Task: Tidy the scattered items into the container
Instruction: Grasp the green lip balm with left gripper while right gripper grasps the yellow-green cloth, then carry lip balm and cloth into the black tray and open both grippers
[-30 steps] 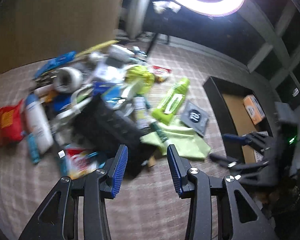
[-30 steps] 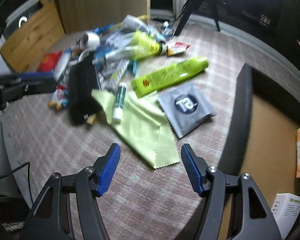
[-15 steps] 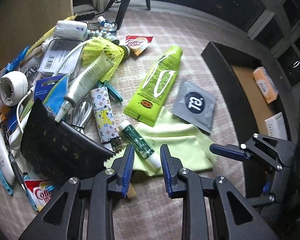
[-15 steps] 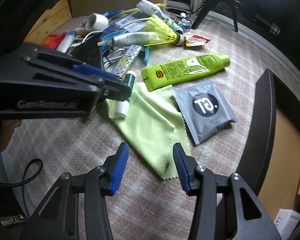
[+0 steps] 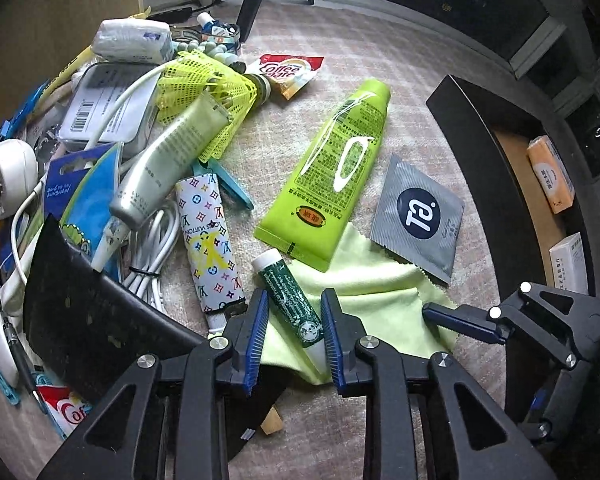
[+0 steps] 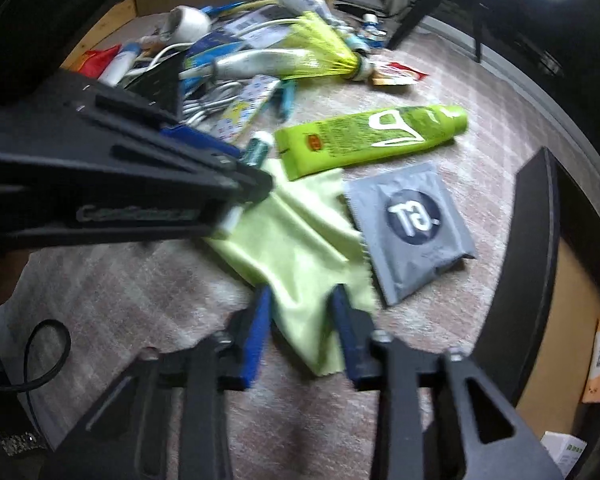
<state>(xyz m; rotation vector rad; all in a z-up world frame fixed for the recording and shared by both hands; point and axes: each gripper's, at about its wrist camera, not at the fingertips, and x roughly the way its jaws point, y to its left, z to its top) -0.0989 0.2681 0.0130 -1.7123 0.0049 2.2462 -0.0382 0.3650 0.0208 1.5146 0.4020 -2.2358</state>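
Blue-padded jaws of the left gripper (image 5: pixel 293 332) stand to either side of a small dark green tube (image 5: pixel 294 305) with white ends, seen from the left wrist. The jaws are nearly closed around it, yet a thin gap shows on each side, so I cannot tell whether the pads press on it. This tube lies partly on a pale green cloth (image 5: pixel 364 300) spread on the counter (image 5: pixel 412 92), which has a pinkish checked cover. Just beyond the cloth sit a lime green tube (image 5: pixel 336 172) and a grey sachet (image 5: pixel 418 216) whose corner overlaps the cloth. To the left lies a heap of scattered things, among them a monogram-printed tube (image 5: pixel 212 240), a silver tube (image 5: pixel 168 164) and a yellow mesh piece (image 5: pixel 204 92). At the right stands the dark container (image 5: pixel 484 168), with an orange box (image 5: pixel 550 174) inside. The right gripper (image 5: pixel 460 322) reaches in from the right, at the cloth's edge.

From the right wrist, somewhat blurred, the right gripper (image 6: pixel 300 328) straddles the near corner of the pale green cloth (image 6: pixel 296 240); its jaws are closing with the cloth between them, not yet pinching it. The left gripper (image 6: pixel 236 178) crosses from the left, over the small dark green tube (image 6: pixel 256 148). The grey sachet (image 6: pixel 410 232) lies just right of the cloth, the lime green tube (image 6: pixel 372 136) beyond, and the dark container (image 6: pixel 534 240) stands at the right.
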